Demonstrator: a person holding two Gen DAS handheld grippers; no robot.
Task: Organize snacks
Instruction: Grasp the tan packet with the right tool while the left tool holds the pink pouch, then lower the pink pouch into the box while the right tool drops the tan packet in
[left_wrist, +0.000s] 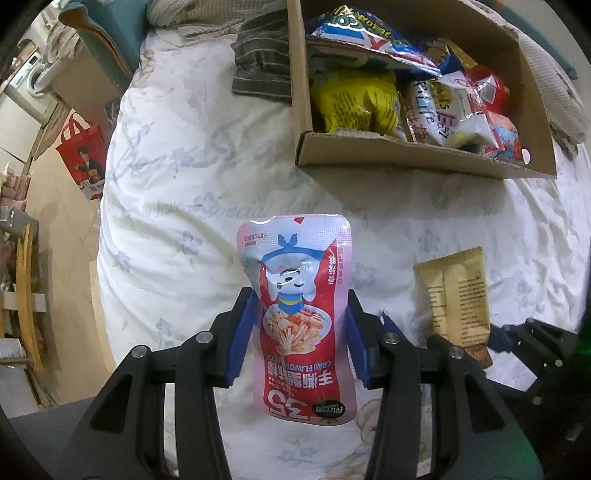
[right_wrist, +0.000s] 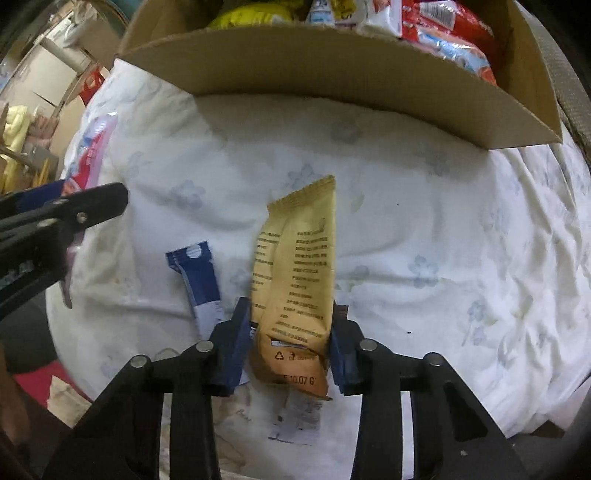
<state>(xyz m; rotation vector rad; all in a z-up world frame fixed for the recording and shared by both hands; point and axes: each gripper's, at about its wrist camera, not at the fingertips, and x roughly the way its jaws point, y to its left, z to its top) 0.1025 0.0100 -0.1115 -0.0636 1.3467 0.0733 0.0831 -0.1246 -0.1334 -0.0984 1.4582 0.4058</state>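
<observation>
Left gripper (left_wrist: 299, 332): I have it clamped on the crab stick pouch (left_wrist: 297, 314), blue pads pressing both sides, above the bed
Right gripper (right_wrist: 290, 341): my pads squeeze the tan packet (right_wrist: 295, 280), just off the sheet
Blue sachet (right_wrist: 199, 280): lying on the floral bedsheet (right_wrist: 424, 229), left of the tan packet
Cardboard box (left_wrist: 406, 158): far side, right of centre, full of snack bags (left_wrist: 354, 103)

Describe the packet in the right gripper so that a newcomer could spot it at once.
Start at the cardboard box of snacks on the white floral quilt. In front of it, the right gripper pinches a tan packet. It is plain tan with small dark print, unlike the blue and white sachet lying beside it.
</observation>
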